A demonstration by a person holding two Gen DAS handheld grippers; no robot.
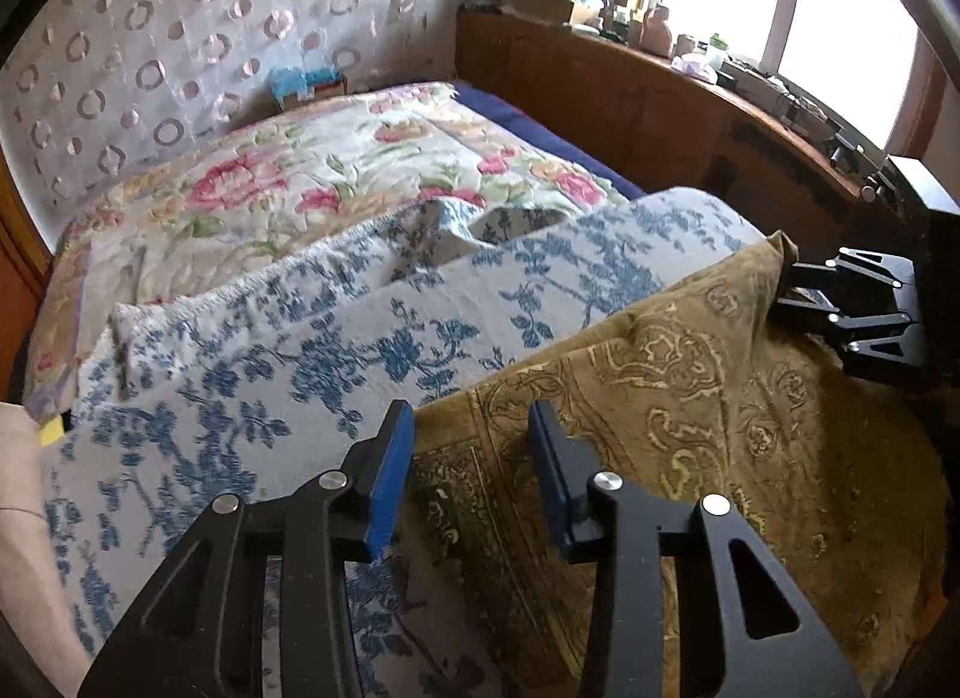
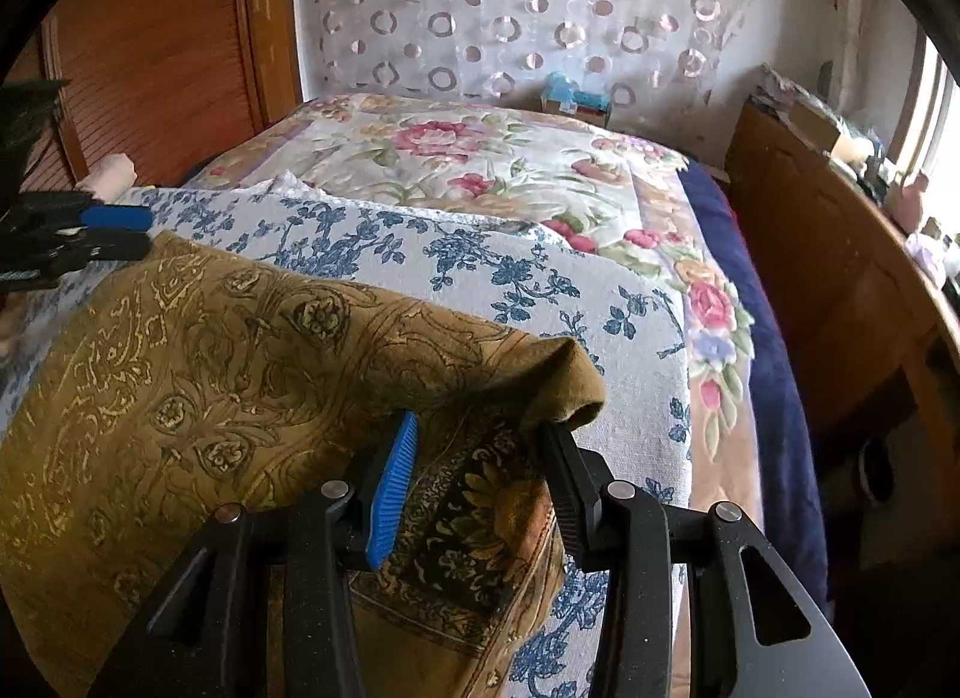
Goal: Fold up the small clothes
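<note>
An olive-gold patterned cloth [image 1: 690, 416] lies folded over on a white cloth with blue flowers [image 1: 336, 350] on the bed. My left gripper [image 1: 474, 422] is open just above the olive cloth's left edge, holding nothing. My right gripper [image 2: 480, 428] is open at the cloth's right side, and a rolled fold of the olive cloth [image 2: 252, 350] drapes over its fingertips. The right gripper also shows in the left wrist view [image 1: 840, 302] at the cloth's far right corner. The left gripper shows in the right wrist view [image 2: 114, 230] at the left edge.
A floral quilt [image 1: 312, 170] covers the bed behind the cloths. A wooden headboard shelf [image 1: 690, 98] with small items runs along the right under a window. A circle-patterned curtain [image 2: 516, 20] hangs at the far end. A wooden wardrobe [image 2: 156, 50] stands left.
</note>
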